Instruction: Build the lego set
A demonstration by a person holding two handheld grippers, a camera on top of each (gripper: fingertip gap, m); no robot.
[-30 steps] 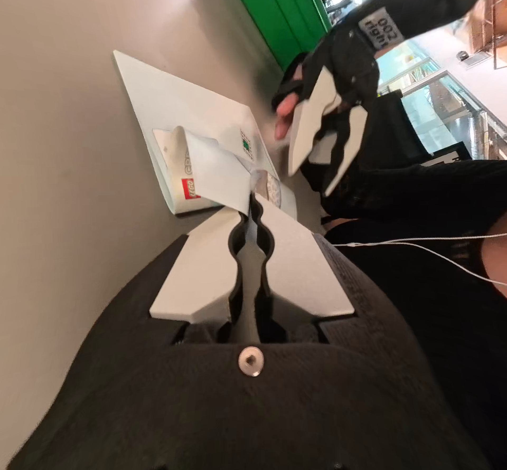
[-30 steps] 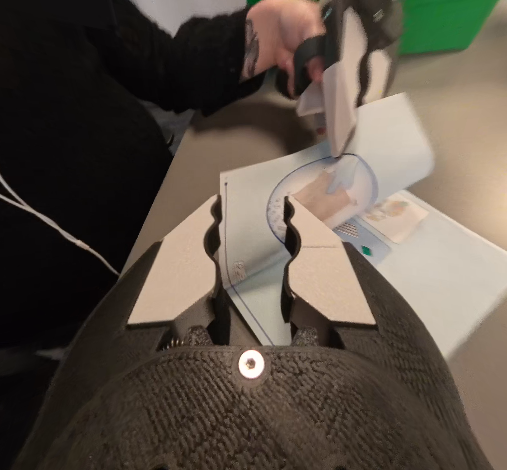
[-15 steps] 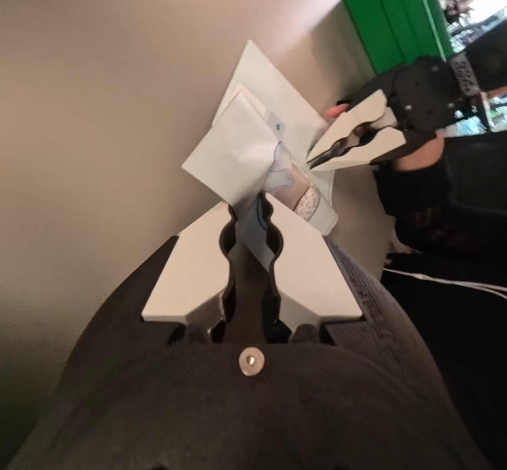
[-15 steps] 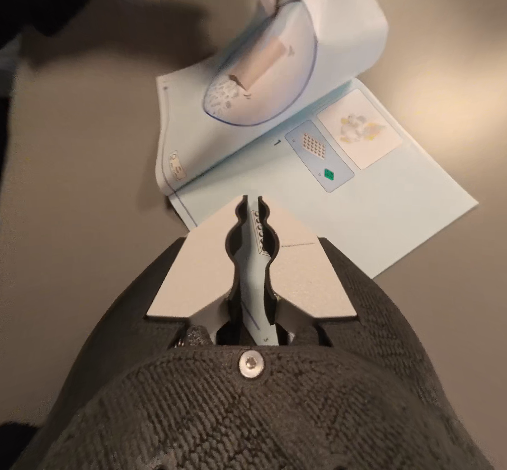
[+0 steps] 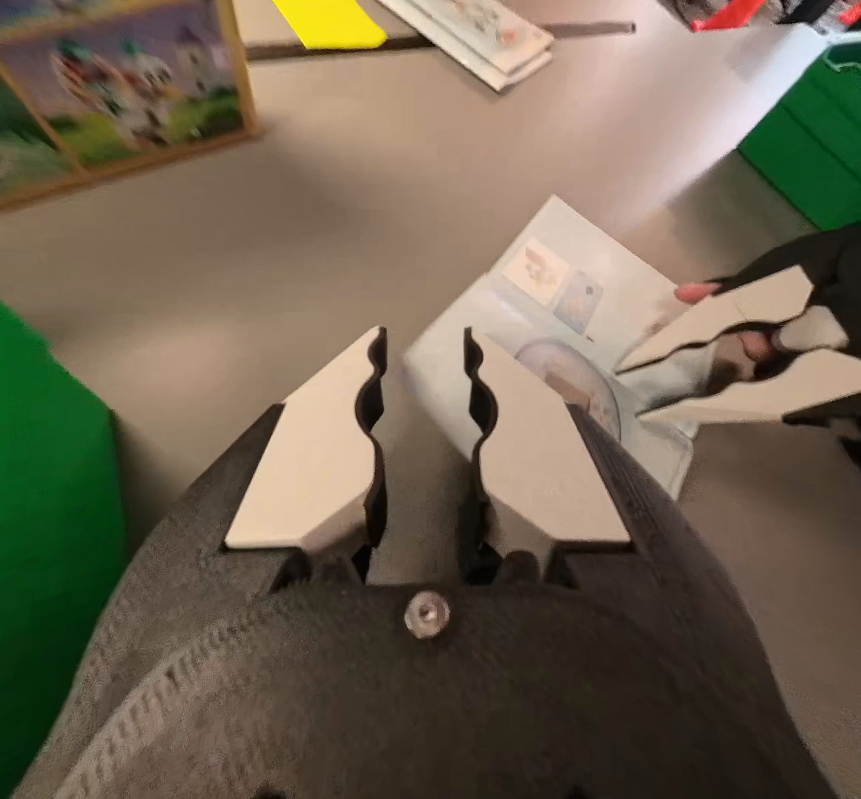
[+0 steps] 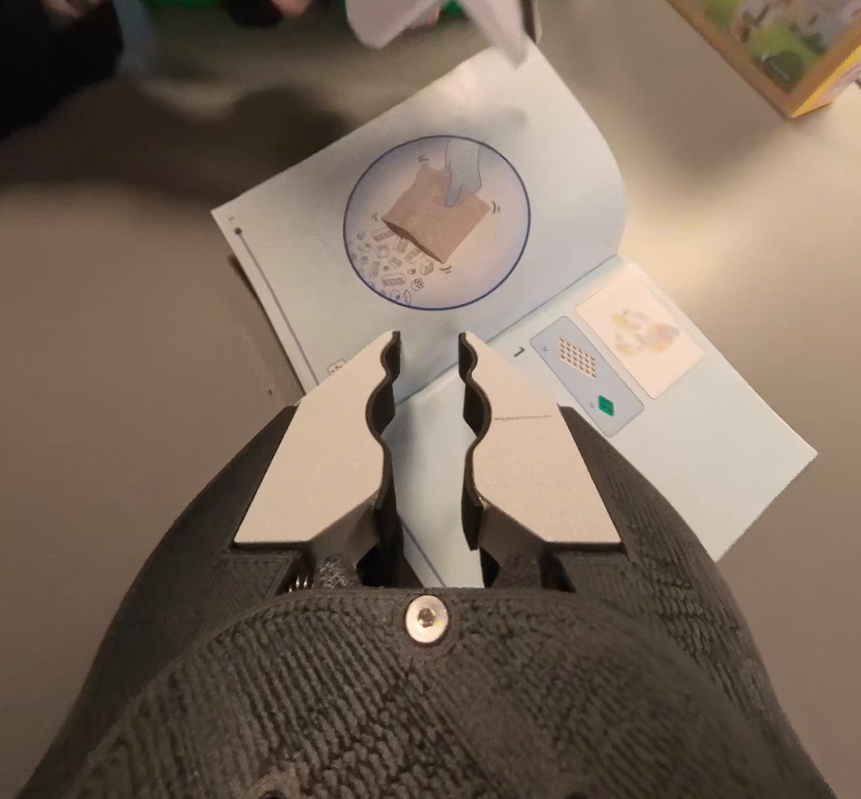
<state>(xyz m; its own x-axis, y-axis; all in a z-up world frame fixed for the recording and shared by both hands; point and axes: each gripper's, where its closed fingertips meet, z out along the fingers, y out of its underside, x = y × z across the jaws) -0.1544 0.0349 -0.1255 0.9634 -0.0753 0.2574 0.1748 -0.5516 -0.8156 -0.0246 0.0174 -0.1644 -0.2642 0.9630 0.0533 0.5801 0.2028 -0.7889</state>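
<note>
The light-blue instruction booklet (image 6: 466, 180) lies open on the grey table, its left page still curling up at the far edge. My right gripper (image 6: 428, 338) is open and empty, just above the booklet's near edge by the fold. My left gripper (image 5: 424, 338) is open and empty, above the table to the left of the booklet (image 5: 559, 306). The left gripper also shows blurred at the top of the right wrist view (image 6: 447, 31), over the page's far edge. The right gripper shows at the right of the left wrist view (image 5: 629, 389), over the booklet.
The lego set's box (image 5: 116, 68) stands at the far left, also in the right wrist view (image 6: 768, 7). A yellow sheet (image 5: 326, 21) and stacked booklets (image 5: 456, 17) lie at the back. Green bins stand at the right (image 5: 815, 124) and near left (image 5: 37, 497). My hands' fingertips stand some 15 centimetres from each other.
My left gripper let go of the page, opened and swung to face across the table. My right gripper opened. The lifted page came down to lie nearly flat.
</note>
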